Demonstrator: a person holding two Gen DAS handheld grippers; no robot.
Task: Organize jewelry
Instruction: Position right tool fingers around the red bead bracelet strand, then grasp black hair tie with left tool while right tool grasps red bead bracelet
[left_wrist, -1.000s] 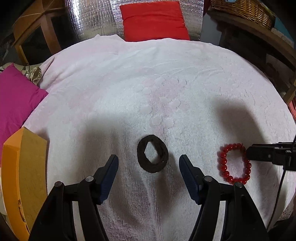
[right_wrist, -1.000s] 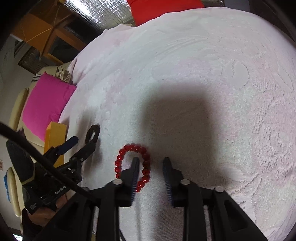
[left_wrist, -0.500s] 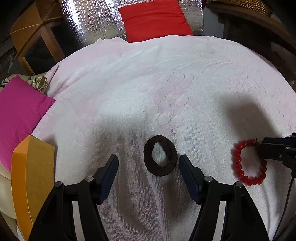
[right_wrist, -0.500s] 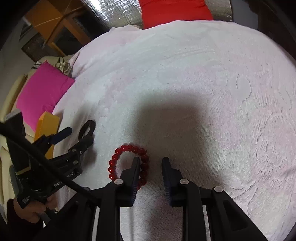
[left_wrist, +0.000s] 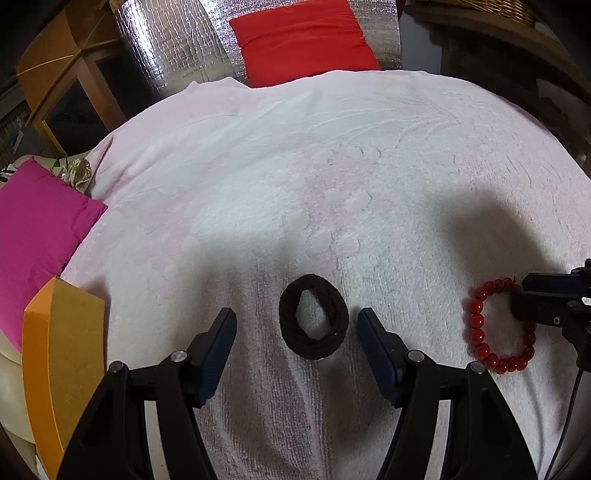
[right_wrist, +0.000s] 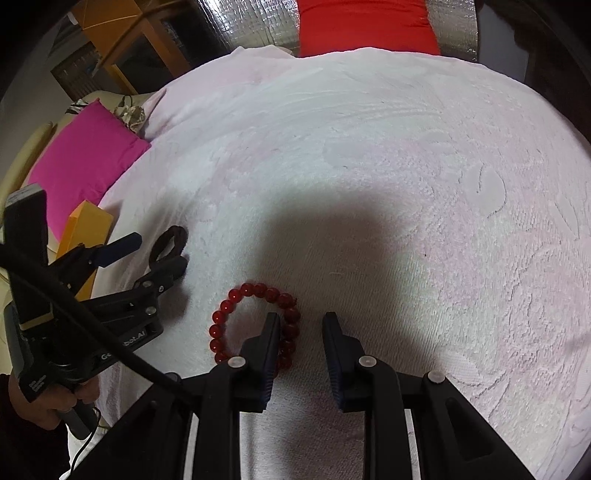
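Left gripper (left_wrist: 296, 328): jaws wide, nothing pinched; the black hair tie lies on the cloth between the two pads, clear of both
Right gripper (right_wrist: 298, 332): jaws narrow, have just been closing; its left finger stands inside the ring of the red bead bracelet, so the ring's near-right arc lies between the fingers; whether the pads press on the beads I cannot tell
Black hair tie (left_wrist: 313, 326): flat, slightly squashed loop, well apart from the bracelet
Red bead bracelet (right_wrist: 255, 326): flat on the cloth to the right of the hair tie, a small tassel or knot at its far side
White towel (left_wrist: 332, 177): textured cloth covering the whole work surface, both pieces resting on it
Orange box (left_wrist: 62, 354): at the towel's left edge, just beside the left gripper; looks a likely place for the pieces, though its inside is not visible
Surroundings: pink cushion (left_wrist: 33, 236) beyond the box, red cushion (left_wrist: 303, 40) at the far edge
Progress: early by my reading; both pieces loose on the towel, neither lifted nor put away
Left to do: close on each piece, lift, carry to storage
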